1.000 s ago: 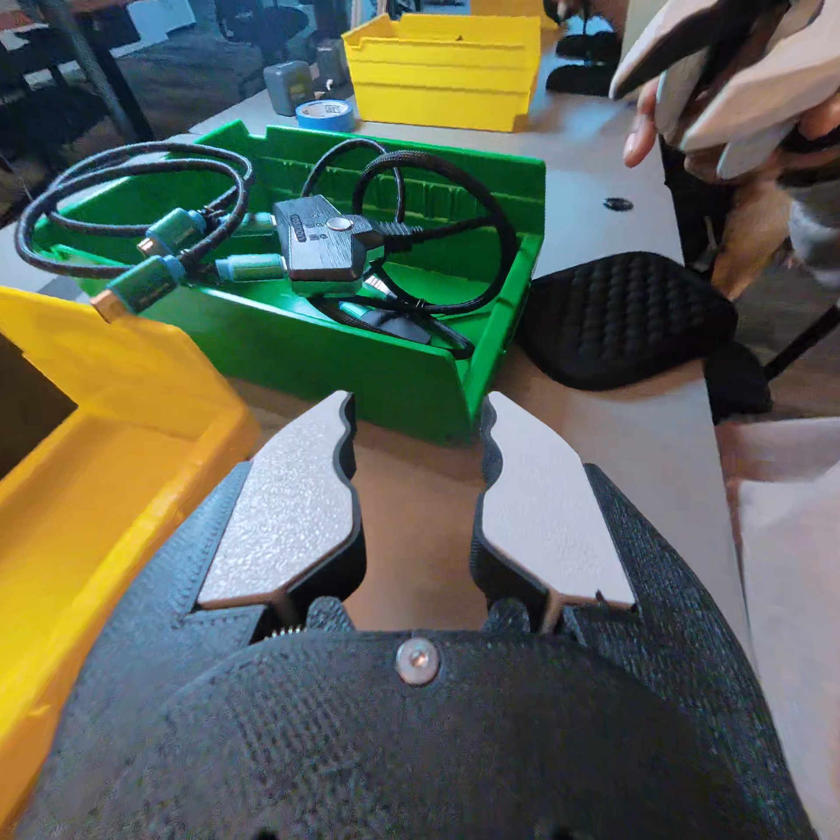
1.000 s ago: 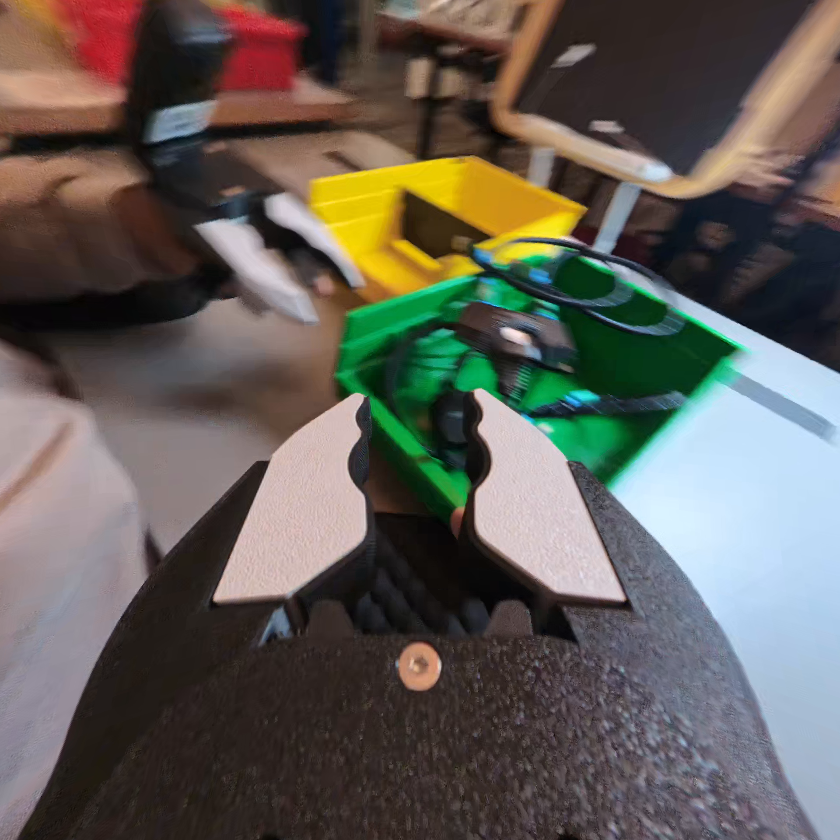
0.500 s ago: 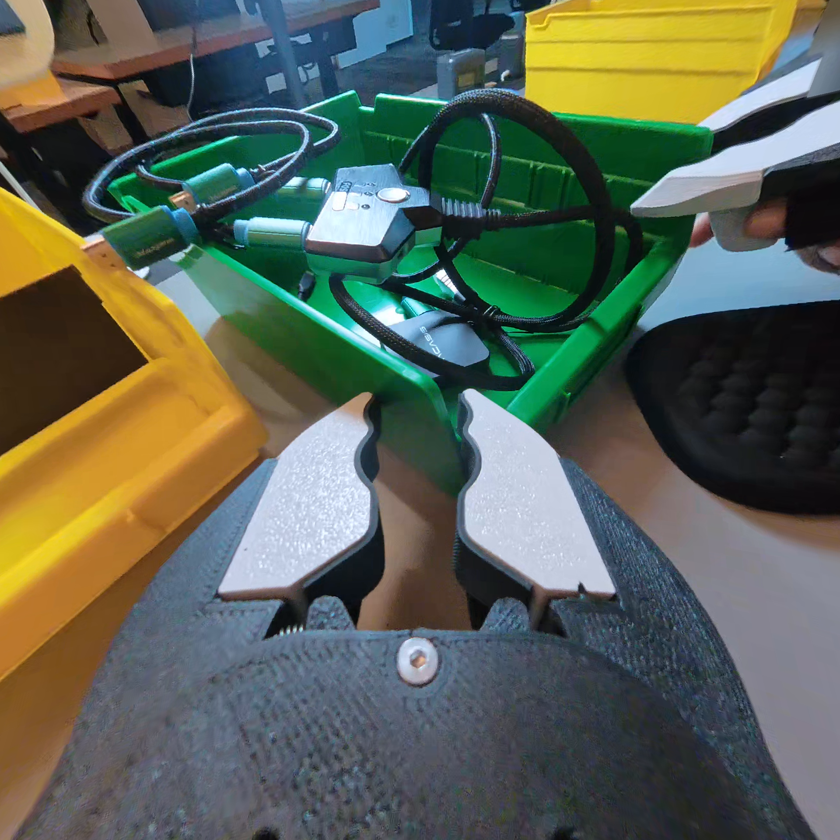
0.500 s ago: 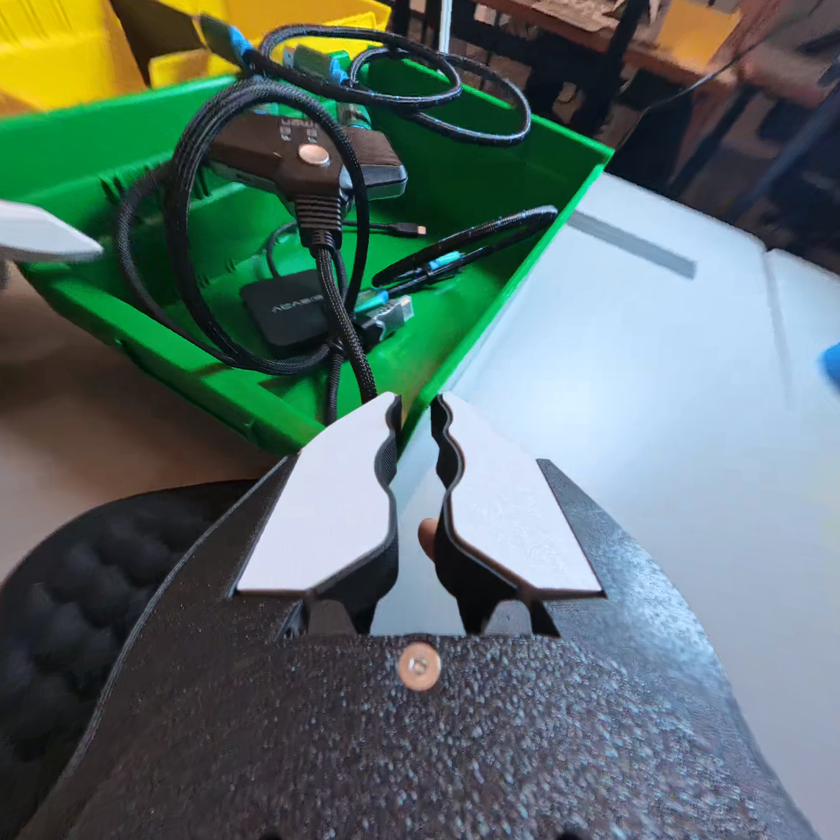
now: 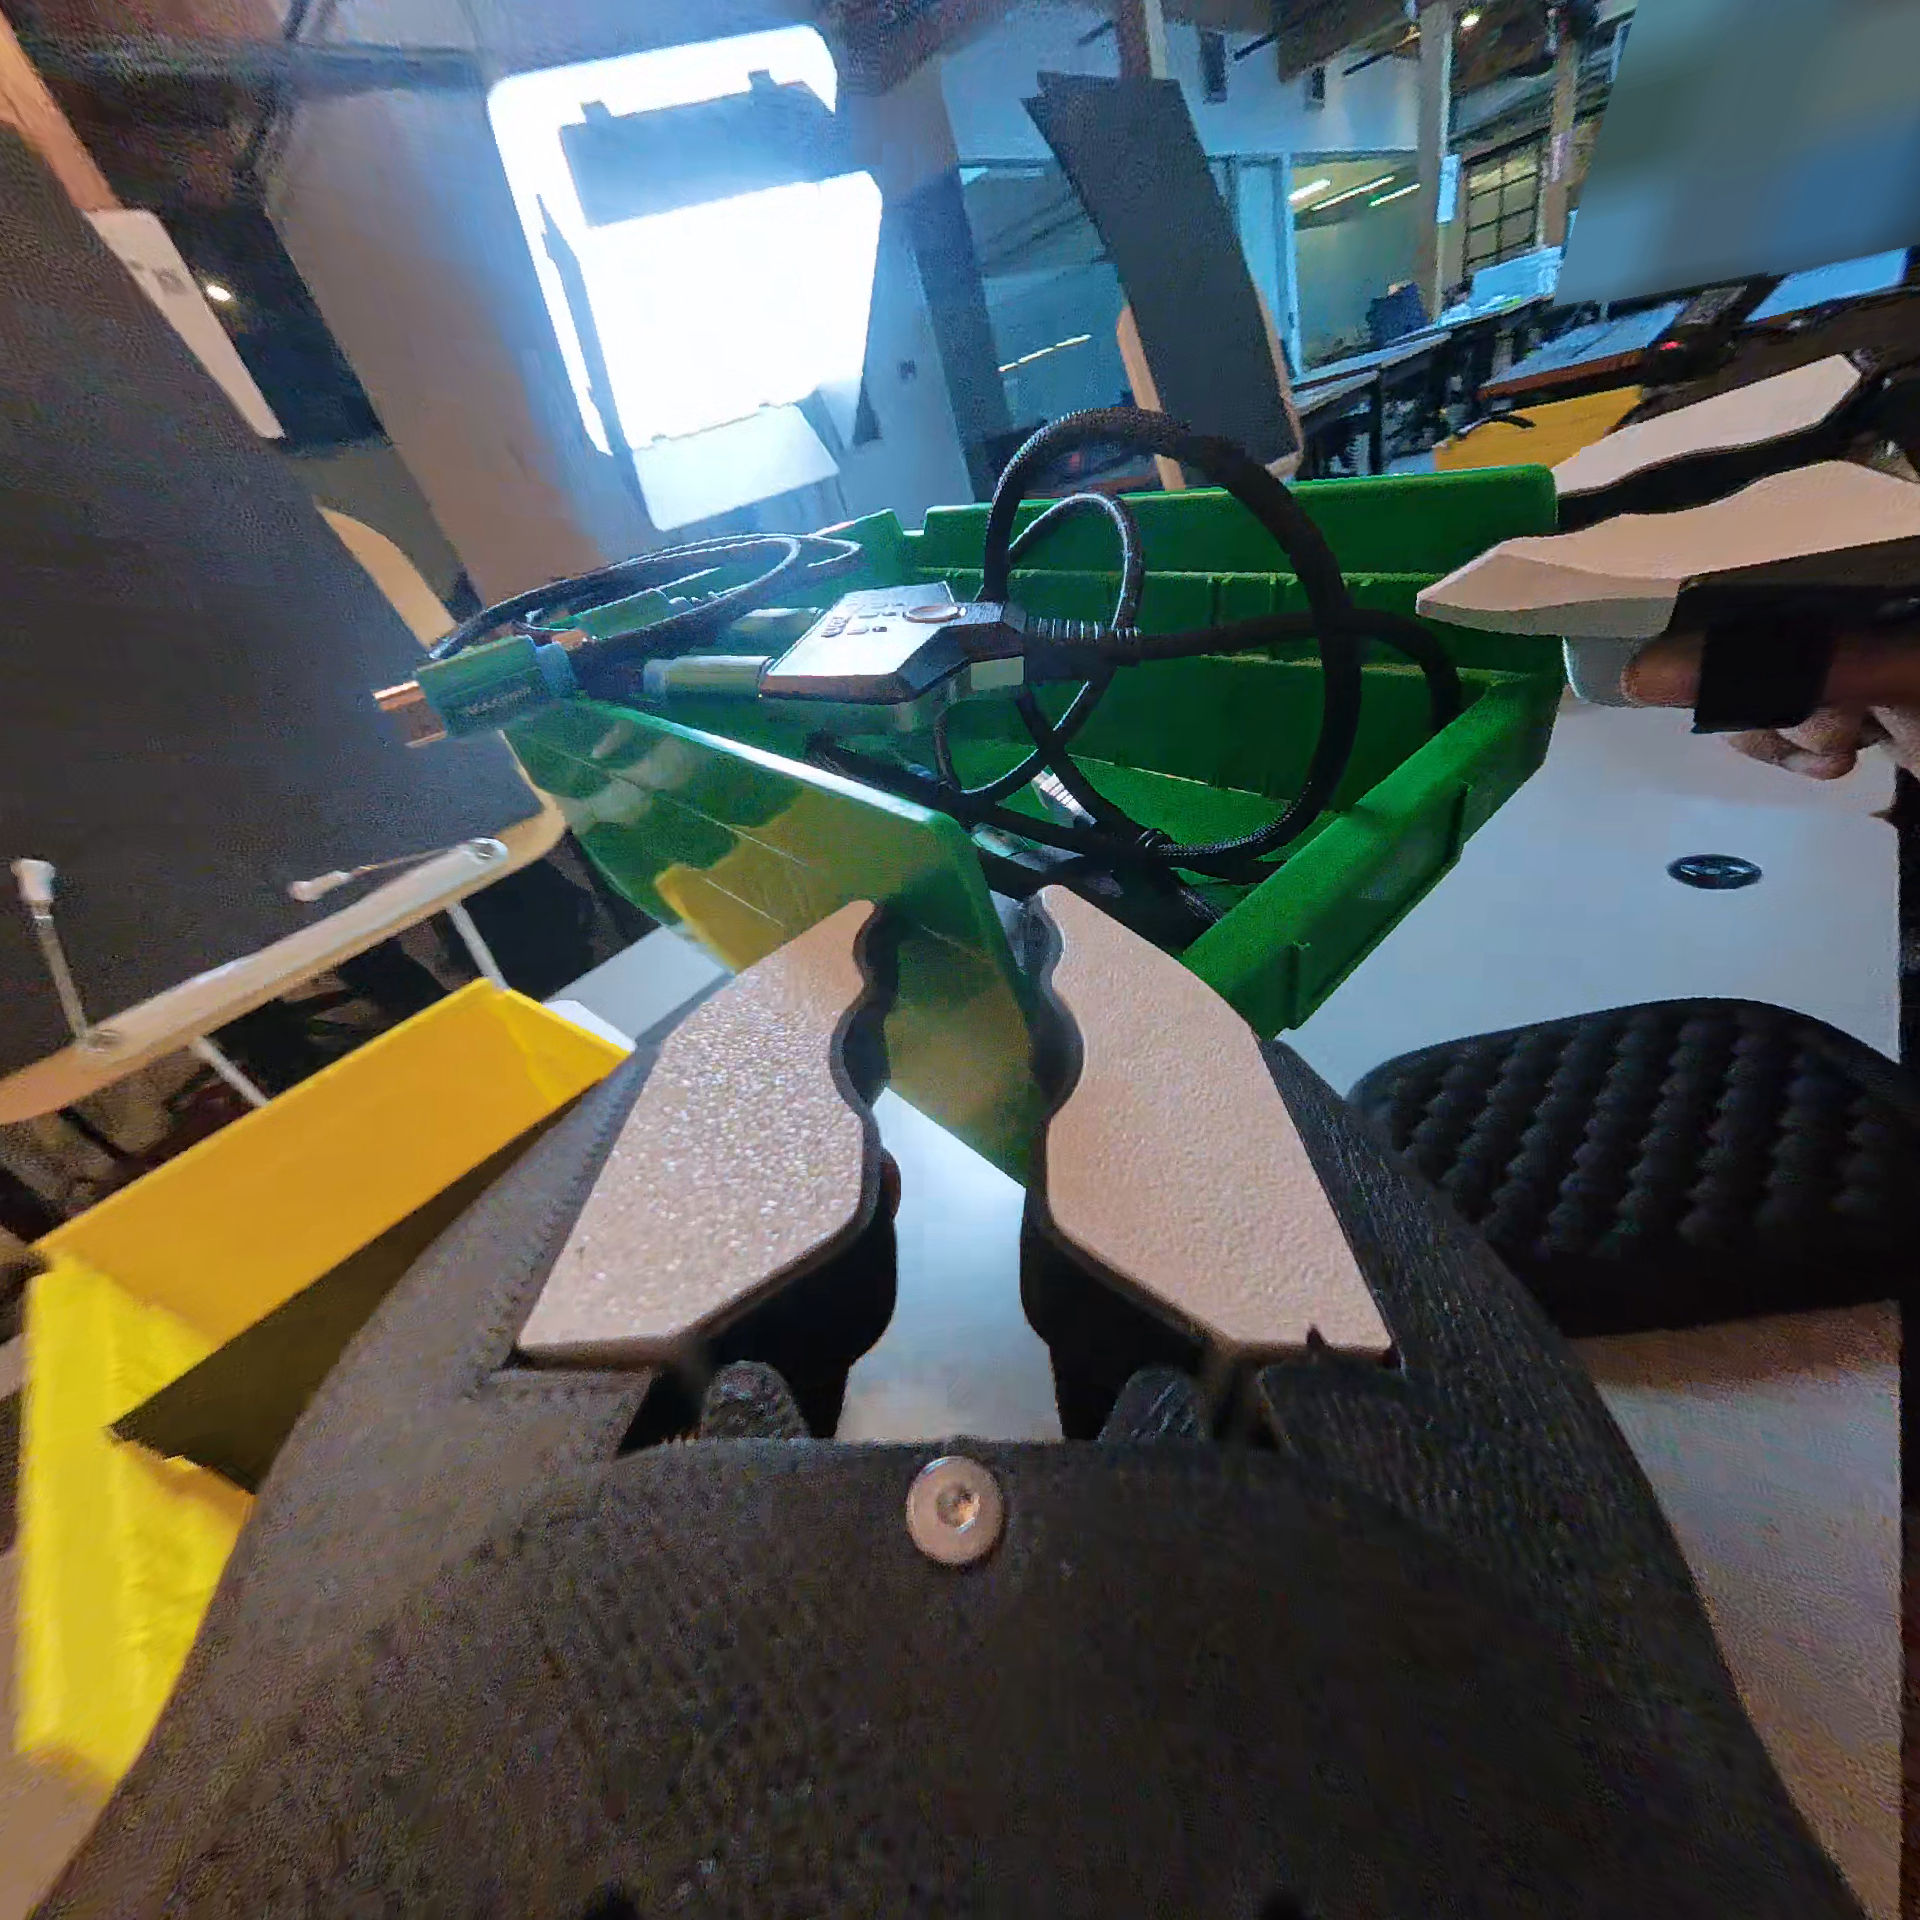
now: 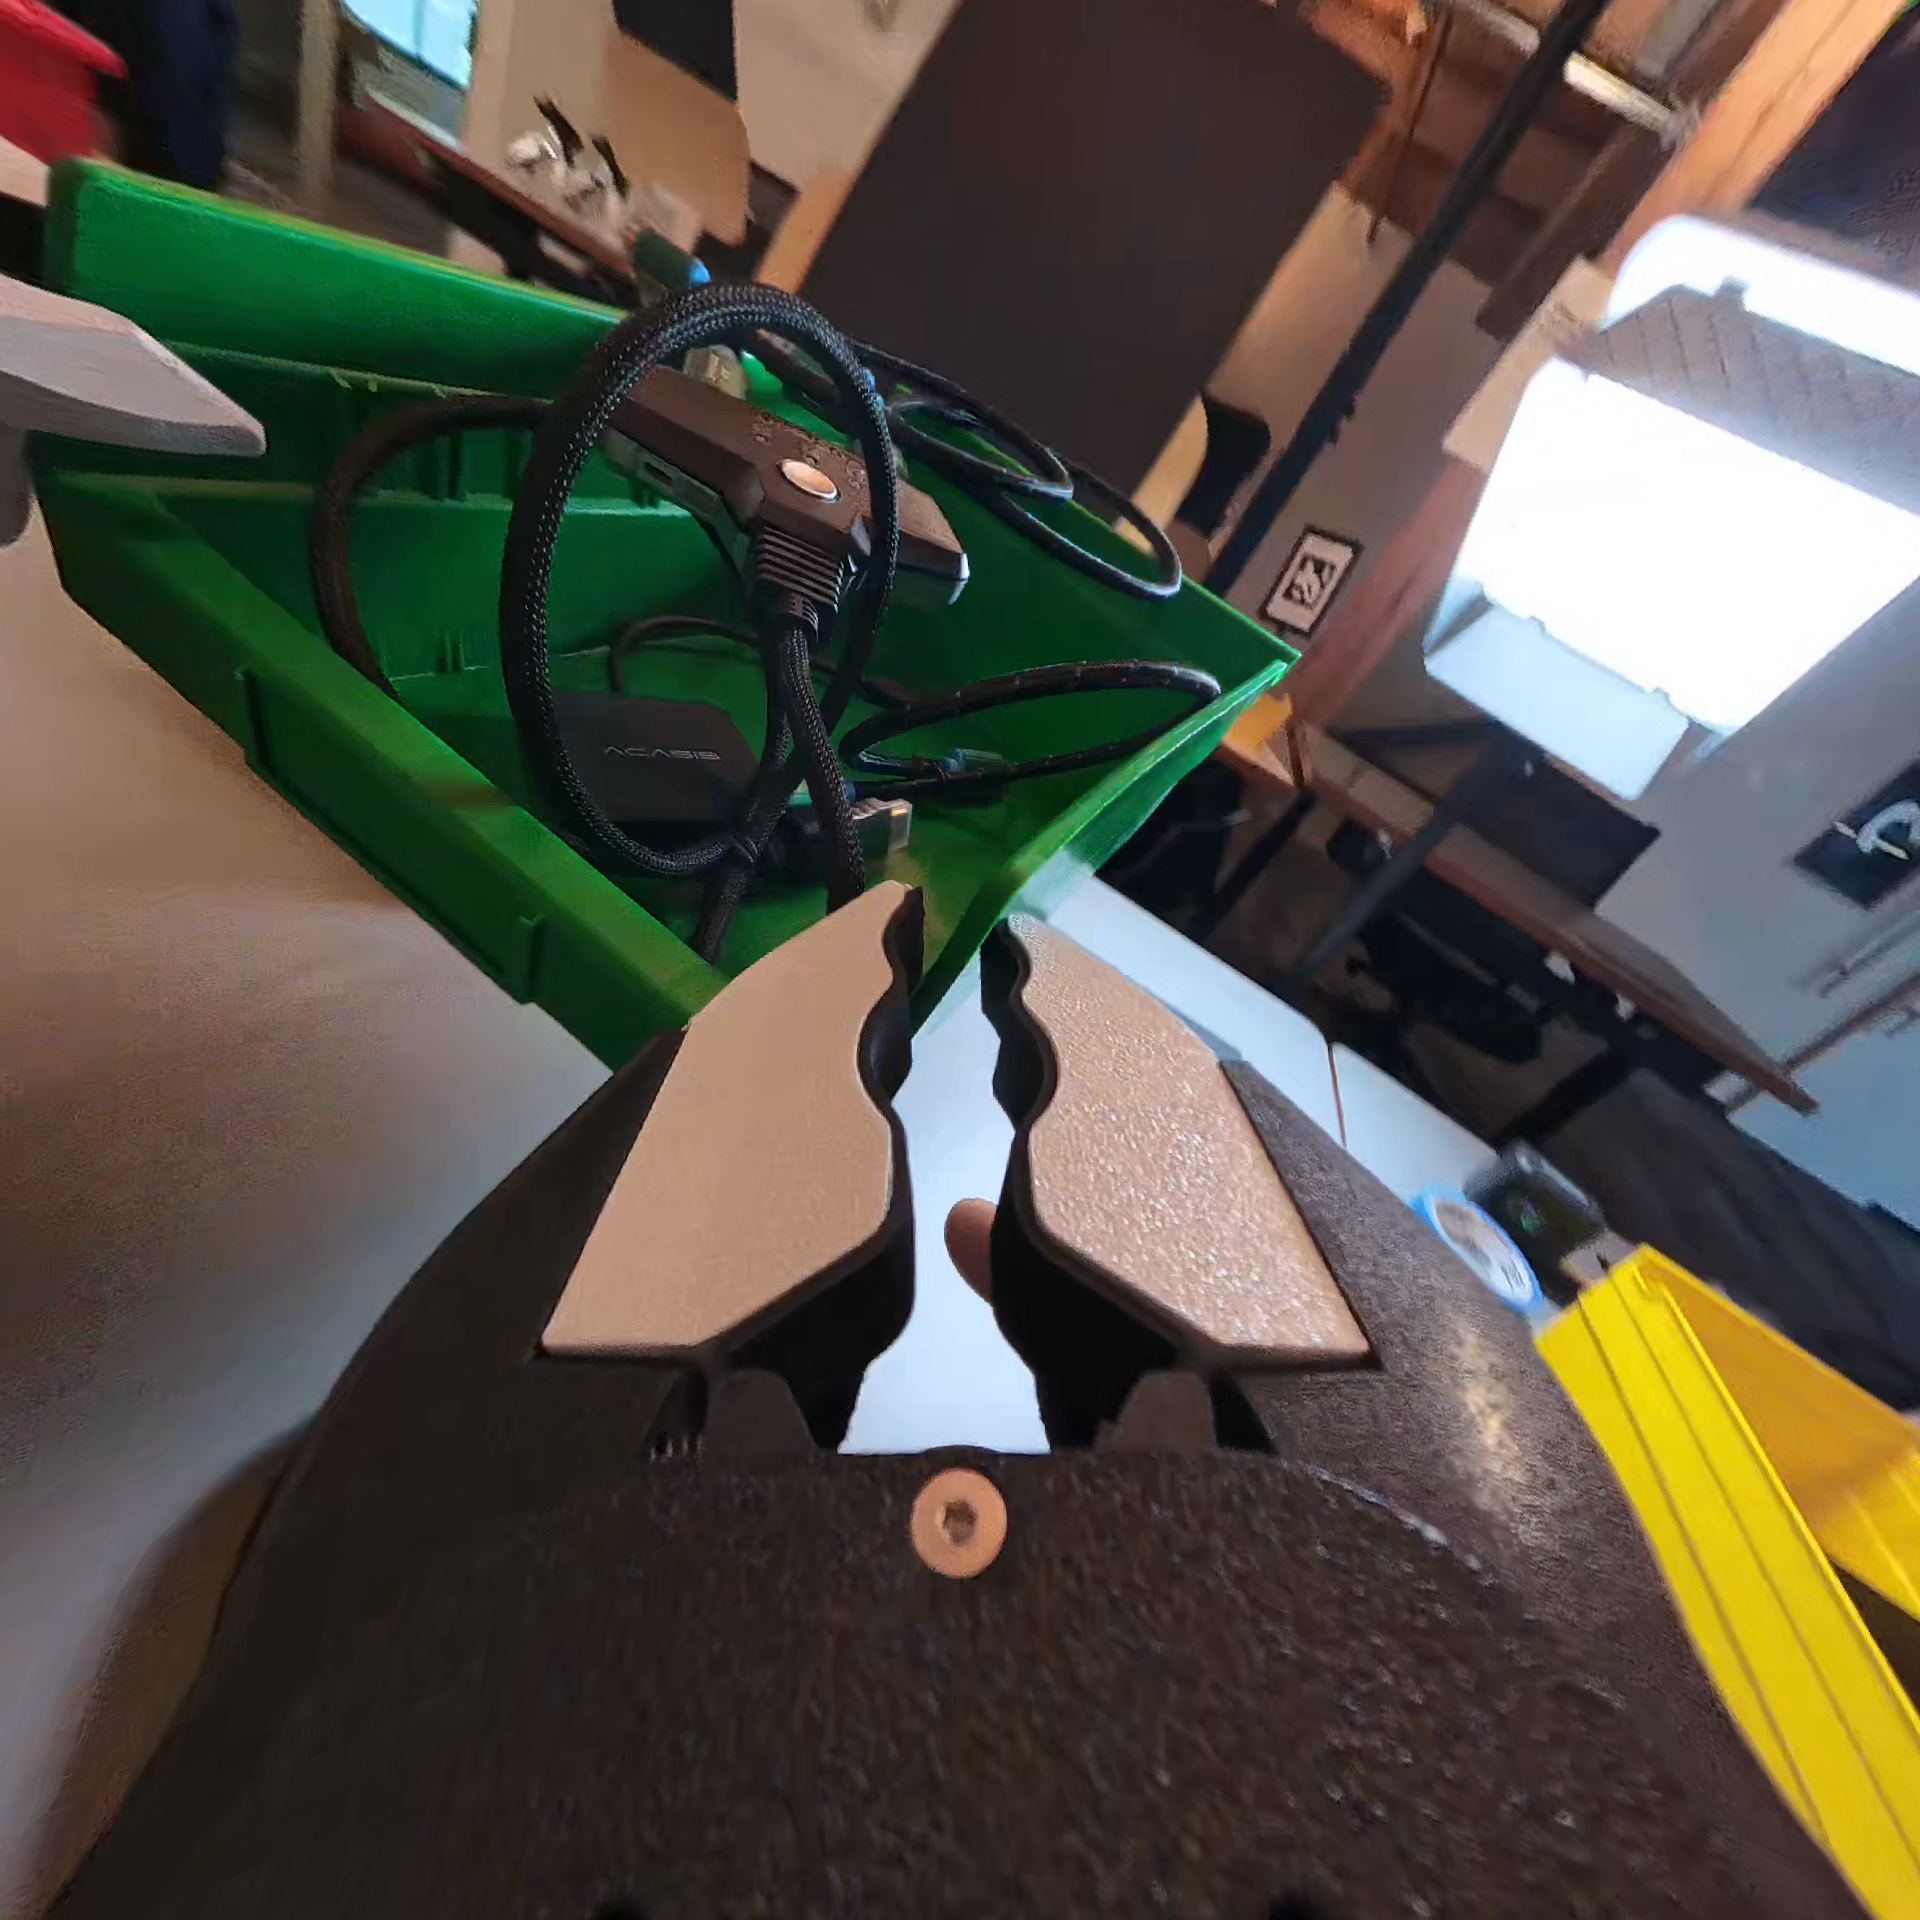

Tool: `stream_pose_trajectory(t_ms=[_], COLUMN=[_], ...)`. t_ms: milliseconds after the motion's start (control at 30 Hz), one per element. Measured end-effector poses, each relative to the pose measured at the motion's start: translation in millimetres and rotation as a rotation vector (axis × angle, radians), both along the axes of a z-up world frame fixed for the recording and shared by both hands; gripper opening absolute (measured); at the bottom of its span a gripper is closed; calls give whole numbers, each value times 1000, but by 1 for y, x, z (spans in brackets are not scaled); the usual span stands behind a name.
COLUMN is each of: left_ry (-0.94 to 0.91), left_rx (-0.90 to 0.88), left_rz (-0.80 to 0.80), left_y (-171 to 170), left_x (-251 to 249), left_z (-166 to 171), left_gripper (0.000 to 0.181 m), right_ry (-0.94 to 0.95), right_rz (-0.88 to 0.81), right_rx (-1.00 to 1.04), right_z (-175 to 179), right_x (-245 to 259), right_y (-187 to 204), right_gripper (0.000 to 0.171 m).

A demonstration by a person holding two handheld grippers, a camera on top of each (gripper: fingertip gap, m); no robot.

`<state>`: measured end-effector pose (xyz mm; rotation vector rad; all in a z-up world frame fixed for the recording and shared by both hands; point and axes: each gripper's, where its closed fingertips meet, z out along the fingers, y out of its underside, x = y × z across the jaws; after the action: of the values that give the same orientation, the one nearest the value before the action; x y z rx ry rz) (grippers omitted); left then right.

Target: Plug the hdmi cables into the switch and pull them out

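left wrist view: my left gripper (image 5: 951, 935), jaws apart, empty, at the green bin (image 5: 1340, 914) corner; switch (image 5: 883, 649) ahead inside, above; right wrist view: my right gripper (image 6: 951, 930), narrowly parted, empty; switch (image 6: 790, 478) ahead-left, long axis slanting down-right, neither arm clearly nearer

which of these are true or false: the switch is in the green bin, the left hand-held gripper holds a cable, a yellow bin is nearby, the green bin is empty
1. The switch lies in the green bin. True.
2. The left hand-held gripper holds a cable. False: its jaws straddle the green bin's corner wall.
3. A yellow bin stands nearby. True.
4. The green bin is empty. False: braided cables and the switch fill it.
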<state>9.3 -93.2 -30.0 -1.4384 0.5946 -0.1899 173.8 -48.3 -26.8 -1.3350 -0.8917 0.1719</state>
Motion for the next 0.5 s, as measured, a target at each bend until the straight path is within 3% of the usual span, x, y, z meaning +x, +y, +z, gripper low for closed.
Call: stream_pose_trajectory(t_ms=[133, 267, 500], left_ry=[45, 60, 218], left_rx=[78, 91, -21], left_rz=[158, 320, 549], left_y=[-37, -83, -156], left_x=[-67, -153, -274], left_z=[35, 47, 13], left_gripper=[24, 24, 25], right_ry=[58, 121, 138], right_rz=[162, 347, 676], right_rx=[42, 29, -141], right_z=[27, 43, -2], right_x=[-78, -176, -321], right_y=[-10, -33, -75], right_gripper=[10, 11, 15])
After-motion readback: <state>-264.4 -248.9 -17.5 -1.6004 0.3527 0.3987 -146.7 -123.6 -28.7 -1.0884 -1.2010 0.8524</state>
